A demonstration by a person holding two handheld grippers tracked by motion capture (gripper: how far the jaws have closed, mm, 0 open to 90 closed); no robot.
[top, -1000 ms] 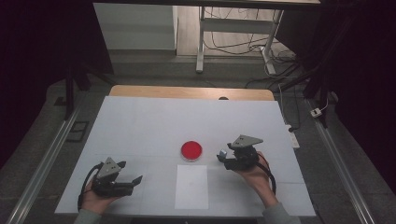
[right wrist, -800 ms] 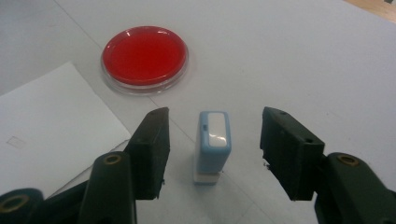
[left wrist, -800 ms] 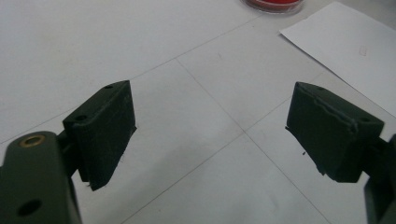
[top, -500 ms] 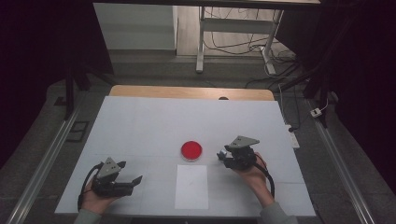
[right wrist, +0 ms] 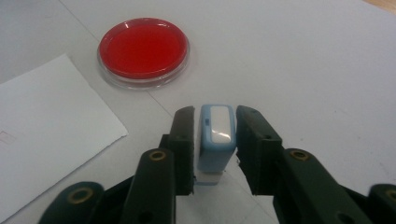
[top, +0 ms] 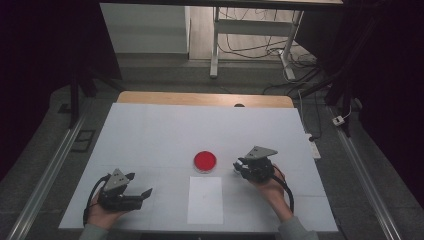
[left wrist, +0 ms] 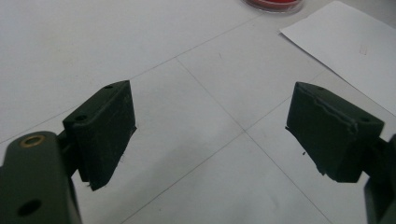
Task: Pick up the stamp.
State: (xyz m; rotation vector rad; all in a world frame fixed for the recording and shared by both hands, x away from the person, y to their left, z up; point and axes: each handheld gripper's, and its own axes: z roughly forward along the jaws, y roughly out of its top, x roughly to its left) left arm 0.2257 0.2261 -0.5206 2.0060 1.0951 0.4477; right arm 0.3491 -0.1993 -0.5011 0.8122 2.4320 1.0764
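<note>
- Stamp (right wrist: 215, 135), small, pale blue with a white top, clamped between the jaws of the right gripper (right wrist: 215, 140), held upright just above the table (top: 150, 130)
- Red ink pad (right wrist: 143, 49) in its clear round dish just ahead of that gripper and a little to its left; white paper sheet (right wrist: 42, 135) farther to its left and nearer
- Left gripper (left wrist: 210, 135) with jaws spread wide and nothing between them, resting low over bare table, the sheet and the dish ahead to its right
- Judged step: carrying the stamp to the ink pad
- Best done by keeping the squeeze firm and the stamp's face level, so as to meet the ink flat rather than on an edge
- Worth coming straight down over the dish centre, clear of the rim, pressing lightly, then lifting straight up before crossing to the sheet
- Worth readying the left gripper to pin the sheet against sliding
</note>
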